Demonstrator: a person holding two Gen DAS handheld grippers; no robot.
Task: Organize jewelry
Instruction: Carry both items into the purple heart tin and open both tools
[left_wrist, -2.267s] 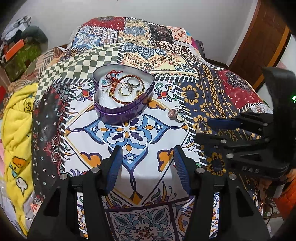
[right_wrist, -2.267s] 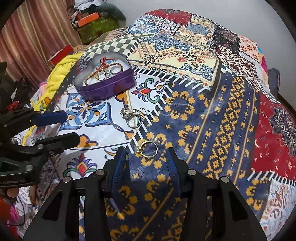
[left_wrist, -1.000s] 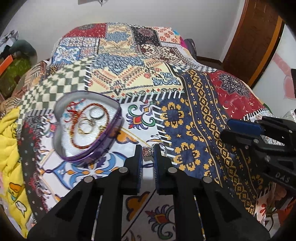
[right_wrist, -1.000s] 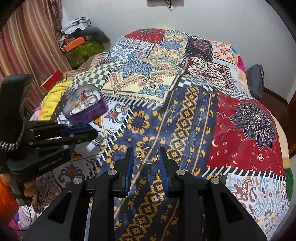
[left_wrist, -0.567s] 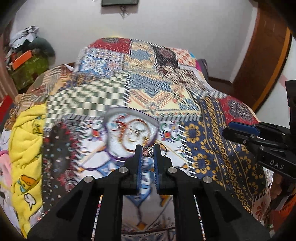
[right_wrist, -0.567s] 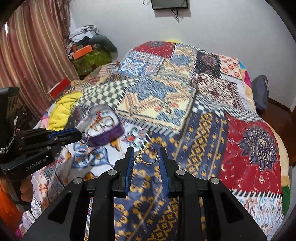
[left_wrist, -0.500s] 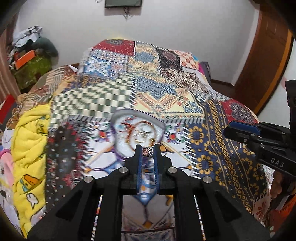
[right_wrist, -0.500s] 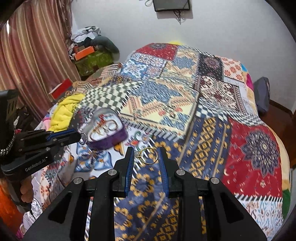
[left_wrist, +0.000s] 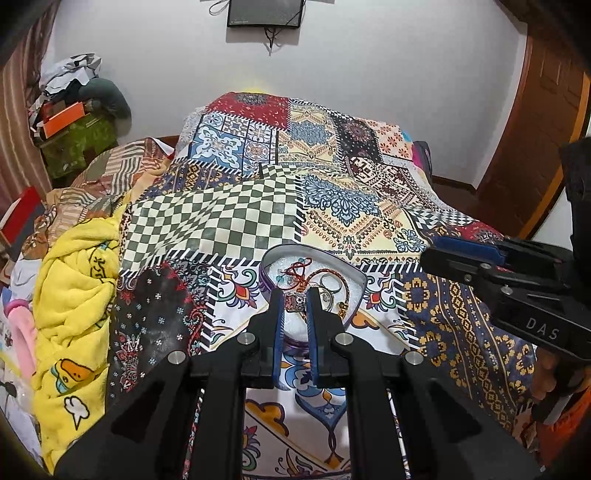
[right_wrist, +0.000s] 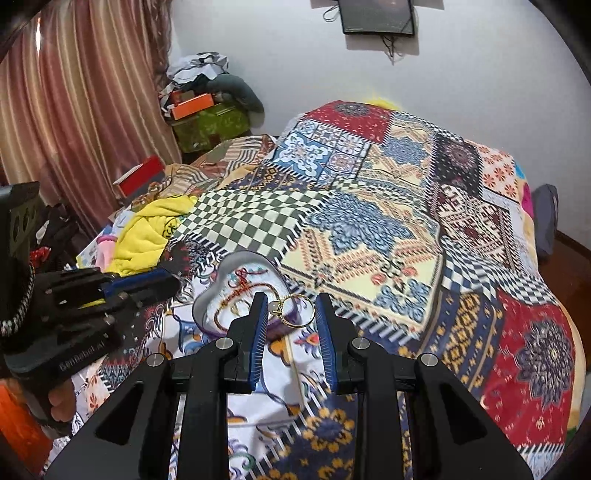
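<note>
A purple heart-shaped tin (left_wrist: 356, 278) (right_wrist: 207, 295) sits on the patchwork bedspread, holding several bangles and rings on a white lining. My left gripper (left_wrist: 295, 301) is shut on a silver stone-set ring (left_wrist: 294, 301), held just above the tin's near edge. My right gripper (right_wrist: 291, 314) is shut on a thin gold ring (right_wrist: 295, 312), held in the air right of the tin. In the left wrist view the right gripper (left_wrist: 461, 258) shows at the right edge; in the right wrist view the left gripper (right_wrist: 147, 286) shows at the left, beside the tin.
The patchwork bedspread (left_wrist: 351, 206) covers the bed. A yellow blanket (left_wrist: 77, 280) is bunched along the left side. Boxes and clothes (right_wrist: 203, 107) pile up in the far corner by the curtain (right_wrist: 74, 92). A wooden door (left_wrist: 535, 140) stands at the right.
Both grippers closed on their rings, lifted them off the bedspread and carried them toward the tin. The left gripper now hangs over the tin's near edge.
</note>
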